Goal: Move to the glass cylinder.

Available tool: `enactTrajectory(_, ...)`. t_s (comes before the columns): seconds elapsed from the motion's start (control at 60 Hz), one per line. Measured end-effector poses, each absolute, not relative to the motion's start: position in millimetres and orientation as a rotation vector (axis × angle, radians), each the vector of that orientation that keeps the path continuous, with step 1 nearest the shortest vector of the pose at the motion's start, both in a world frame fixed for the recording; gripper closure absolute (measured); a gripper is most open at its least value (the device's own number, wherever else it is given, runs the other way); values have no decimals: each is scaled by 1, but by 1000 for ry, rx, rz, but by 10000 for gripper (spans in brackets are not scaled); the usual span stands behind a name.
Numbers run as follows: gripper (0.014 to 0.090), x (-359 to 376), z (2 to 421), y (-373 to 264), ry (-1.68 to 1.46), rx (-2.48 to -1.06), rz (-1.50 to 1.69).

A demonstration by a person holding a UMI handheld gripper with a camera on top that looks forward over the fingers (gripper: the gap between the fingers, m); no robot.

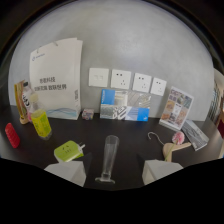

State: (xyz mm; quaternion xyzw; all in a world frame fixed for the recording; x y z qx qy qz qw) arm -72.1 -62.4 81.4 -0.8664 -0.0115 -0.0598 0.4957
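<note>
Between your tool's (113,172) two white fingers, spread wide apart, the tall clear glass cylinder (109,157) stands upright on the dark desk (130,132), touching neither. Left of it lies a small green plug (68,150).

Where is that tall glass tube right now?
In the gripper view, the glass cylinder stands upright on the dark table, between the open claw fingers, with a green box at its left and a wooden hanger at its right.
</note>
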Motion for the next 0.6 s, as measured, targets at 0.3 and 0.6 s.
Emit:
enactTrajectory(0.3, 195, -69, 51, -30, -38, -2171, -100)
enactTrajectory(0.6, 200, -64, 44, -27, -28, -2187, -101)
